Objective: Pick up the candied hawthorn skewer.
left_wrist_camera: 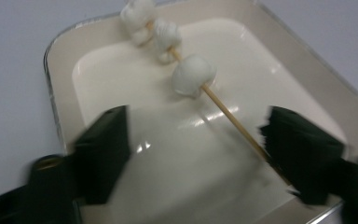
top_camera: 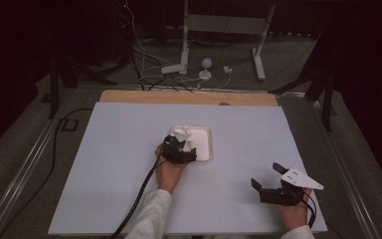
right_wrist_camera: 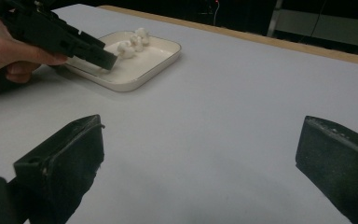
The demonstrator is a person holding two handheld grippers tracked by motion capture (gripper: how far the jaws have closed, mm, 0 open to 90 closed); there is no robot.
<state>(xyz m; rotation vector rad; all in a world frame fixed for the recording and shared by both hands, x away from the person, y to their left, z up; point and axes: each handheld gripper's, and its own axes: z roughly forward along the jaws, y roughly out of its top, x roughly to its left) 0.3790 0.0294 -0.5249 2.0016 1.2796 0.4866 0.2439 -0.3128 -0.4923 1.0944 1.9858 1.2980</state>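
A wooden skewer (left_wrist_camera: 228, 116) carrying three white marshmallows (left_wrist_camera: 193, 75) lies slanted in a shallow white tray (left_wrist_camera: 58, 107). The tray (top_camera: 206, 132) sits near the middle of the white table. My left gripper (top_camera: 183, 148) reaches into the tray's near left part. In the left gripper view its jaws stand apart around the bare end of the stick, which runs close by the right-hand jaw; the left gripper (left_wrist_camera: 196, 135) is open. My right gripper (top_camera: 265, 175) rests open over bare table at the front right, nothing between its jaws (right_wrist_camera: 200, 135).
The white tabletop (top_camera: 129, 174) ends in a wooden strip (top_camera: 189, 97) at the far edge. Beyond it, cables and a white stand's legs (top_camera: 184, 45) lie on the dark floor. A black cable (top_camera: 139, 199) trails from the left gripper toward the front edge.
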